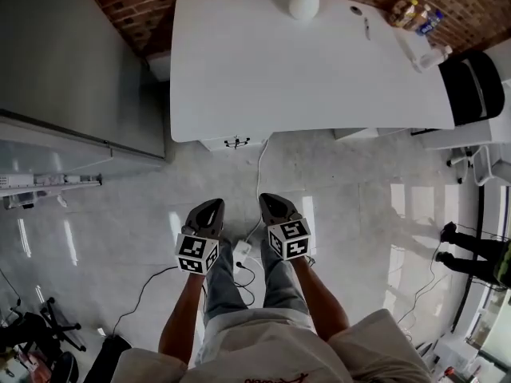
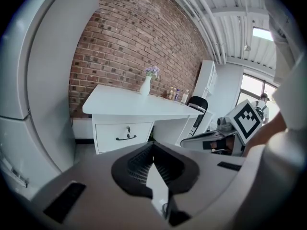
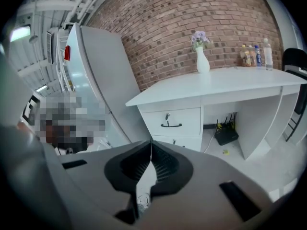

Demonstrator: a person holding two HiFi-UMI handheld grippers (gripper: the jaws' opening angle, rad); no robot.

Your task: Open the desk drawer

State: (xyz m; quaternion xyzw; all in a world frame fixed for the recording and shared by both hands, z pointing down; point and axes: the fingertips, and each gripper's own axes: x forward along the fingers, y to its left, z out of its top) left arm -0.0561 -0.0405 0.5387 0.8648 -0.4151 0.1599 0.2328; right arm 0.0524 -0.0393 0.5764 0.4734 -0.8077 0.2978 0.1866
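Head view: the grey left gripper (image 1: 212,206) and the grey right gripper (image 1: 268,199) hang side by side, well apart from the white rectangular desk (image 1: 319,70).

Left gripper view: its jaws meet and hold nothing. The closed white desk drawer (image 2: 125,136) with a black handle sits under the desk's left end.

Right gripper view: its jaws are together and empty, with the drawer ahead.

Person standing facing white desk (image 1: 319,70), holding left gripper (image 1: 215,204) and right gripper (image 1: 267,199) side by side, well apart from desk; drawer (image 1: 215,144) handle showing under near edge; vase (image 1: 305,0) sitting at far edge
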